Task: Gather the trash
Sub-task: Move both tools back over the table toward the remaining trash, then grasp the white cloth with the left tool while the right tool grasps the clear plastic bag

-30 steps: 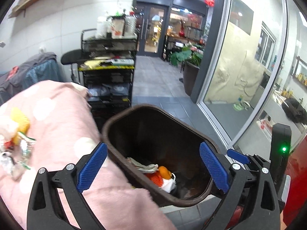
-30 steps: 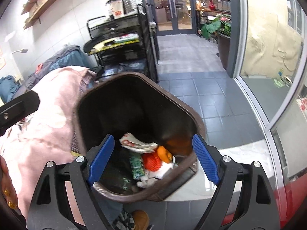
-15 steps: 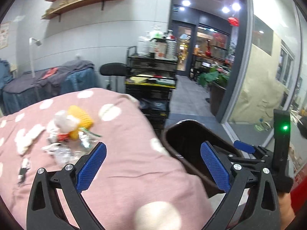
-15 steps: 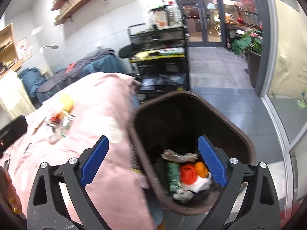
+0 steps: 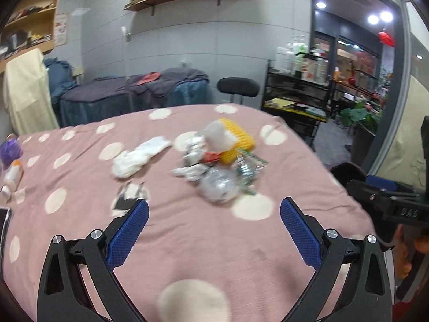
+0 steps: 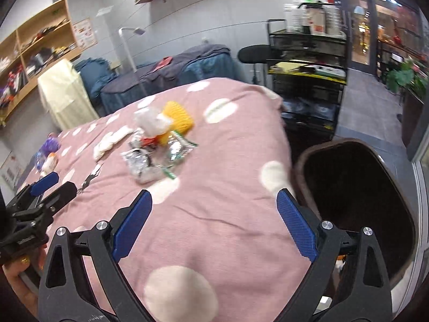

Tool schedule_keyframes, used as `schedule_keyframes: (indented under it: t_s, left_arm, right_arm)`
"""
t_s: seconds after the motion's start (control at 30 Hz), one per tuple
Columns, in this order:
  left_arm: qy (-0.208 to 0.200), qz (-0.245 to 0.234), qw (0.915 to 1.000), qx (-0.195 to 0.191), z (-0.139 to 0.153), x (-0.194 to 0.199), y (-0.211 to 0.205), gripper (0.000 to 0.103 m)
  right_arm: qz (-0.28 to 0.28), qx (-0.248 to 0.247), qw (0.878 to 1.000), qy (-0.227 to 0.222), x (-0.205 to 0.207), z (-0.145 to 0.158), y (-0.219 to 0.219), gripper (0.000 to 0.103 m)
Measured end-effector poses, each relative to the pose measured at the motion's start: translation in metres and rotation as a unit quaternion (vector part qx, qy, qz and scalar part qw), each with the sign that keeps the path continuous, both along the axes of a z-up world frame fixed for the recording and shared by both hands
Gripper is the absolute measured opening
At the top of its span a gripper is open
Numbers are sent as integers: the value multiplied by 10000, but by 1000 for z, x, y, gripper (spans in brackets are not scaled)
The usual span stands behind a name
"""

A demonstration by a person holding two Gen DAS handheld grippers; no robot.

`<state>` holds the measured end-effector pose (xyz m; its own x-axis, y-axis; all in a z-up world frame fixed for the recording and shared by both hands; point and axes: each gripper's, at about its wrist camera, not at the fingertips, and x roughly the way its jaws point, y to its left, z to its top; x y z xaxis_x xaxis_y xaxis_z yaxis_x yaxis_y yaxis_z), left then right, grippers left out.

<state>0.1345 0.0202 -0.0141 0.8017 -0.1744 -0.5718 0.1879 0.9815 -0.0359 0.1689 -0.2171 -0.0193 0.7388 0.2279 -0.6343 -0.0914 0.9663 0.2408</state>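
Note:
A heap of trash (image 5: 218, 161) lies on the pink dotted cloth (image 5: 187, 241): a yellow foam net (image 5: 237, 136), crumpled foil and clear wrappers (image 5: 218, 187), and white tissue (image 5: 139, 157) to its left. My left gripper (image 5: 214, 230) hovers open and empty short of the heap. In the right wrist view the same heap (image 6: 158, 145) is ahead to the left, and the brown bin (image 6: 354, 196) stands beside the table at the right. My right gripper (image 6: 214, 225) is open and empty over the cloth near the bin's rim.
A small bottle (image 5: 13, 174) and a purple item (image 5: 10, 147) lie at the cloth's left edge. Behind the table are a covered bed (image 5: 134, 94), a black stool (image 5: 238, 87) and a black cart (image 6: 305, 61). A tiled floor leads to glass doors at the right.
Both views have swung left from the bin to the table, so the trash heap now lies ahead. The bin has slid to the right edge; its contents are out of sight.

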Motion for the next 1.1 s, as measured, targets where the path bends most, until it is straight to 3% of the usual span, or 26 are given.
schedule_keyframes:
  t_s: [0.37, 0.53, 0.67, 0.87, 0.93, 1.0, 1.07, 1.1]
  left_arm:
    - [513, 531, 9972, 98, -26, 31, 79, 97]
    - [758, 536, 9957, -12, -31, 67, 100, 97]
    - [891, 577, 9942, 160, -35, 105, 109, 97]
    - [1137, 399, 9923, 280, -45, 161, 108, 97]
    - [1262, 329, 9907, 397, -52, 177, 103, 97]
    - [1366, 285, 9897, 318, -56, 186, 101, 89]
    - [1583, 187, 9872, 47, -61, 189, 101, 56]
    - [1584, 170, 9872, -29, -61, 187, 100, 54]
  right_arm:
    - [840, -353, 9955, 254, 43, 2, 73, 93]
    - [1303, -433, 9886, 620, 72, -9, 107, 93]
    - [1600, -503, 9811, 969, 99, -23, 132, 92]
    - [1765, -1082, 9710, 1198, 138, -40, 166, 75]
    - [1765, -1197, 9686, 1279, 147, -47, 173, 64]
    - [1799, -1374, 9652, 1312, 150, -51, 180, 43]
    - [1799, -1372, 9660, 1249, 148, -50, 178, 41]
    - [1800, -1306, 9670, 1244, 147, -49, 176, 41]
